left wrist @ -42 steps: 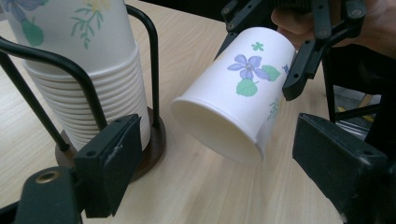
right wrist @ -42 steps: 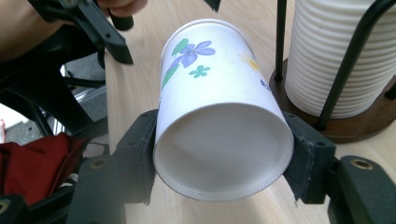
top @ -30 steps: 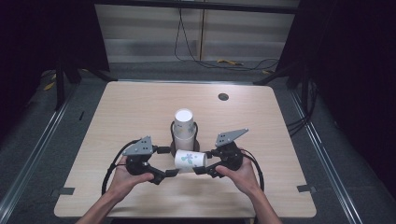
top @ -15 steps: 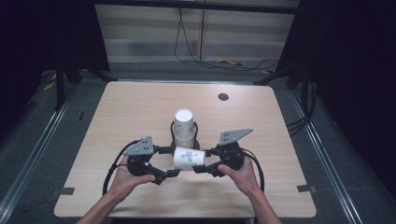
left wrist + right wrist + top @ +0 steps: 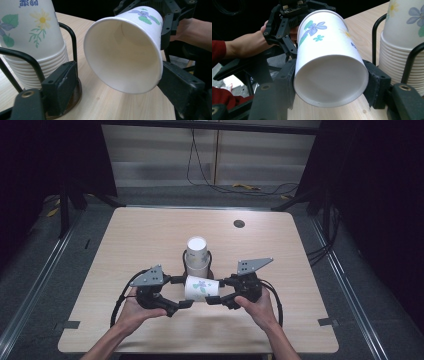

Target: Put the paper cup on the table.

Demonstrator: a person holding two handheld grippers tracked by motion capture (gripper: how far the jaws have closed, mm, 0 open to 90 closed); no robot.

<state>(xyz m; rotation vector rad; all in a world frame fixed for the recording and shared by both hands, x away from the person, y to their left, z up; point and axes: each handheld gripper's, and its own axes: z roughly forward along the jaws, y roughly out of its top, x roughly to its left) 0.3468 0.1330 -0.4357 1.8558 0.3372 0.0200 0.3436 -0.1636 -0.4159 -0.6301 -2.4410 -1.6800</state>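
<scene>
High view, lower centre of the frame: two hands come up from the bottom edge, the left hand (image 5: 131,306) holding the left gripper (image 5: 181,292) and the right hand (image 5: 256,304) holding the right gripper (image 5: 214,292). Between them a flowered paper cup (image 5: 201,288) lies on its side above the table (image 5: 150,232). The right gripper is clamped on the cup's base end, both pads pressed to its wall in the right gripper view. The left gripper's jaws stand spread on either side of the cup's open mouth (image 5: 122,53); whether they touch the rim I cannot tell. Just behind, at mid-frame, a stack of upturned cups (image 5: 197,254) sits in a black wire holder (image 5: 209,262). Farther up, a dark round hole (image 5: 239,224) marks the tabletop.
</scene>
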